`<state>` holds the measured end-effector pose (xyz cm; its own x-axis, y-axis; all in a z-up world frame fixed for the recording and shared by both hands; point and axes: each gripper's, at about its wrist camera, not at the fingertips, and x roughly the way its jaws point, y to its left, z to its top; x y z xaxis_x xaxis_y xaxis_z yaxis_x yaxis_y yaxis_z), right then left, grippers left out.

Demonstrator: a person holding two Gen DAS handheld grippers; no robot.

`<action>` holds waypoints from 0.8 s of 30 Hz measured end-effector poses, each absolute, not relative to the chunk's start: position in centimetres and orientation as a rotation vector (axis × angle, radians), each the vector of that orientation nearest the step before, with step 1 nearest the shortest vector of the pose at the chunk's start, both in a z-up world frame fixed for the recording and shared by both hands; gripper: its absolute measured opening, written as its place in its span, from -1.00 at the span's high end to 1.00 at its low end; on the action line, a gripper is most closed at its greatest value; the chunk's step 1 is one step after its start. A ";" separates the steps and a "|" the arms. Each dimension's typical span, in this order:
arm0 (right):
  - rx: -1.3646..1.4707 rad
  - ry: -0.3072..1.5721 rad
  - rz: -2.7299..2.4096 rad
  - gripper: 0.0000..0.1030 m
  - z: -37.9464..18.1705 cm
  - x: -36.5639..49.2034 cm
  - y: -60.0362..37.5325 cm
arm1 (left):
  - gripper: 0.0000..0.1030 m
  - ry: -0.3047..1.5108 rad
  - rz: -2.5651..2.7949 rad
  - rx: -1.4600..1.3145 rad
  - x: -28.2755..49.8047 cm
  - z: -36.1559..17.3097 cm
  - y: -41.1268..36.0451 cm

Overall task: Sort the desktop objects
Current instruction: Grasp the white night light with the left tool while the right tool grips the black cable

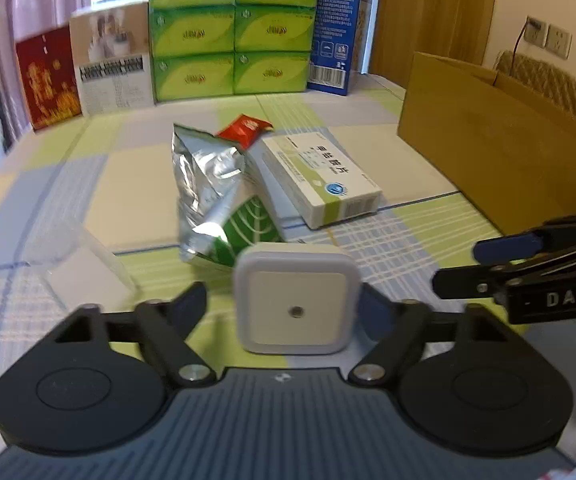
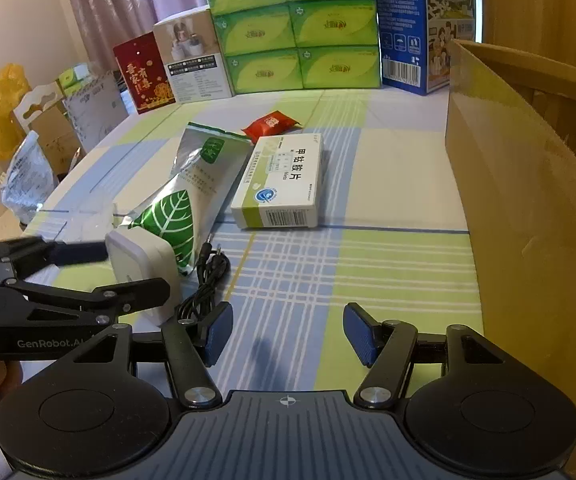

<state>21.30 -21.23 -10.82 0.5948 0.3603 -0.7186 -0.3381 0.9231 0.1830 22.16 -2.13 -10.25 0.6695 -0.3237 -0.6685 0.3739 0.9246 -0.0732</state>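
Left gripper (image 1: 295,308) clamped on white square night light (image 1: 296,300); right gripper (image 2: 288,334) spread wide, gripping nothing. Ahead of both: foil pouch (image 1: 208,188), medicine box (image 2: 282,182), red packet (image 2: 272,124). Black cable (image 2: 208,280) by right gripper's left finger

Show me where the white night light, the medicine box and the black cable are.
white night light (image 1: 295,307): left wrist view, on its square front face.
medicine box (image 2: 284,178): right wrist view, on its printed top face.
black cable (image 2: 204,288): right wrist view, on the coiled bundle lying on the tablecloth.
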 end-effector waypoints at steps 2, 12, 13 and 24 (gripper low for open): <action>0.033 0.839 0.419 -0.16 -10.8 21.3 -21.0 | -0.19 0.746 -0.380 0.066 21.9 -10.0 -1.9; 0.018 0.839 0.501 0.07 -11.6 22.2 -17.7 | -0.17 0.764 -0.312 0.046 19.9 -8.7 1.4; 0.012 0.838 0.506 0.10 -11.8 22.4 -17.2 | -0.17 0.768 -0.309 0.043 19.8 -8.7 1.7; -0.133 0.841 0.507 0.78 -13.4 22.2 -14.8 | -0.22 0.785 -0.302 0.103 19.3 -9.5 1.1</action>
